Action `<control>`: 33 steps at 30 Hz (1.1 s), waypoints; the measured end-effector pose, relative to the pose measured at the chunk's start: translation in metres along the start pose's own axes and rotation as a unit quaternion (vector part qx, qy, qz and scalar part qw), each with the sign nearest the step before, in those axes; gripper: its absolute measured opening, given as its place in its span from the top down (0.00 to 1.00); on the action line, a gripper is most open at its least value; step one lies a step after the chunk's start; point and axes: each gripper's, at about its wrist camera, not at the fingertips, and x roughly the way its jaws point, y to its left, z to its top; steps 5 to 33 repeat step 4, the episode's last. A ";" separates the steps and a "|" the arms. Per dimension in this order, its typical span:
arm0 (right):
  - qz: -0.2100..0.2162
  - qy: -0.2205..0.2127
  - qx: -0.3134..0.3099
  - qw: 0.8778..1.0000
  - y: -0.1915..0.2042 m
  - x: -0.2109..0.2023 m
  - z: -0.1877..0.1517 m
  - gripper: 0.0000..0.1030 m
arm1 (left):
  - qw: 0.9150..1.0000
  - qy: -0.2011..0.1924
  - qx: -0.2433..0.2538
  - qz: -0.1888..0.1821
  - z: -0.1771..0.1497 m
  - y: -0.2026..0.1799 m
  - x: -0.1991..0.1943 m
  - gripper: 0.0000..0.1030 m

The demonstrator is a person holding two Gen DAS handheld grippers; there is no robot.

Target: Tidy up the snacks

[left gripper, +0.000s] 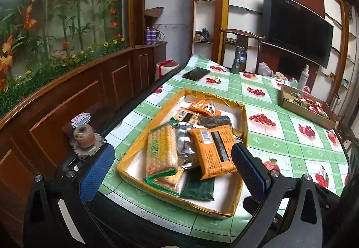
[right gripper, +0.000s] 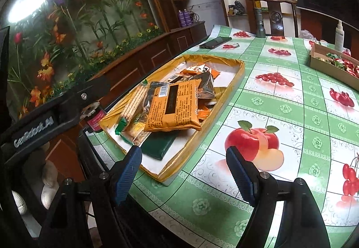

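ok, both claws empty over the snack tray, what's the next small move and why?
Probably lower the open left claw onto the top orange packet. It lies loose on the heap in the gold-rimmed tray, nearly between the fingers already; the right claw hangs open at the tray's near corner.

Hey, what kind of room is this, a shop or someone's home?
Most likely a home living or dining room: a wall-mounted television, a wooden chair at a table with a fruit-print tablecloth, and a floral mural.
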 end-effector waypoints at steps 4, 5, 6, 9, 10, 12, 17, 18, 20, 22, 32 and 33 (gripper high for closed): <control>-0.001 0.002 0.007 1.000 -0.006 0.002 0.000 0.23 | 1.000 0.006 0.010 -0.005 0.001 -0.006 0.001 0.00; -0.001 0.002 0.007 1.000 -0.006 0.002 0.000 0.23 | 1.000 0.006 0.010 -0.005 0.001 -0.006 0.001 0.00; -0.001 0.002 0.007 1.000 -0.006 0.002 0.000 0.23 | 1.000 0.006 0.010 -0.005 0.001 -0.006 0.001 0.00; -0.001 0.002 0.007 1.000 -0.006 0.002 0.000 0.23 | 1.000 0.006 0.010 -0.005 0.001 -0.006 0.001 0.00; -0.001 0.002 0.007 1.000 -0.006 0.002 0.000 0.23 | 1.000 0.006 0.010 -0.005 0.001 -0.006 0.001 0.00; -0.001 0.002 0.007 1.000 -0.006 0.002 0.000 0.23 | 1.000 0.006 0.010 -0.005 0.001 -0.006 0.001 0.00; -0.001 0.002 0.007 1.000 -0.006 0.002 0.000 0.23 | 1.000 0.006 0.010 -0.005 0.001 -0.006 0.001 0.00; -0.001 0.002 0.007 1.000 -0.006 0.002 0.000 0.23 | 1.000 0.006 0.010 -0.005 0.001 -0.006 0.001 0.00; -0.001 0.002 0.007 1.000 -0.006 0.002 0.000 0.23 | 1.000 0.006 0.010 -0.005 0.001 -0.006 0.001 0.00; -0.001 0.002 0.007 1.000 -0.006 0.002 0.000 0.23 | 1.000 0.006 0.010 -0.005 0.001 -0.006 0.001 0.00; -0.001 0.002 0.007 1.000 -0.006 0.002 0.000 0.23 | 1.000 0.006 0.010 -0.005 0.001 -0.006 0.001 0.00; -0.001 0.002 0.007 1.000 -0.006 0.002 0.000 0.23 | 1.000 0.006 0.010 -0.005 0.001 -0.006 0.001 0.00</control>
